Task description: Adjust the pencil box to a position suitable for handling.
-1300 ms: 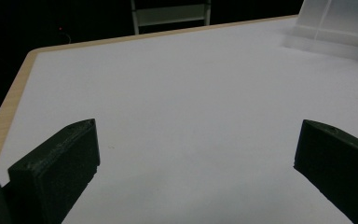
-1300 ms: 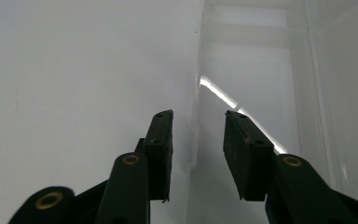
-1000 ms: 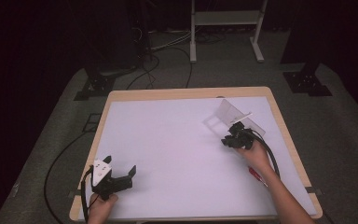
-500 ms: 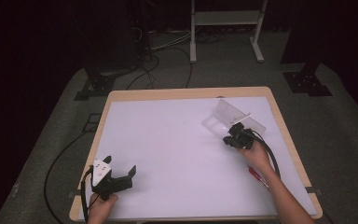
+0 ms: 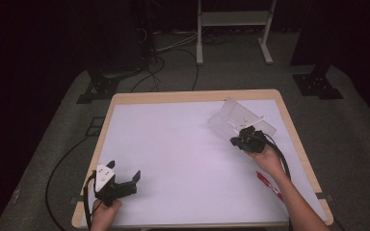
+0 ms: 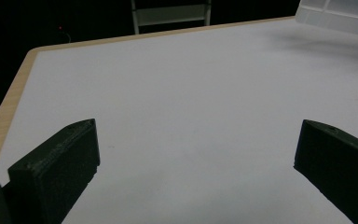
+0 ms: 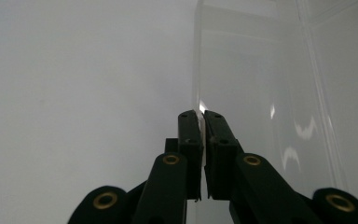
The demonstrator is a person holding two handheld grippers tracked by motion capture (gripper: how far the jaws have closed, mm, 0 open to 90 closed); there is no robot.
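A clear plastic container [image 5: 241, 118] stands tilted at the far right of the white table [image 5: 173, 144]. My right gripper [image 5: 238, 139] holds its near edge. In the right gripper view the jaws [image 7: 203, 114] are shut on the thin transparent wall [image 7: 261, 70], which rises between the pads. My left gripper [image 5: 124, 171] rests near the table's front left corner. Its jaws [image 6: 198, 128] stand wide open over bare white table with nothing between them. The container's corner [image 6: 340, 18] shows at the top right of the left gripper view.
A red pen [image 5: 270, 183] lies on the table beside my right forearm. The table has a wooden rim [image 5: 192, 95]. Cables, dark stands and a white frame [image 5: 231, 19] are on the grey floor beyond it.
My right gripper has risen slightly with the container's edge in its jaws. The left gripper has stayed where it was.
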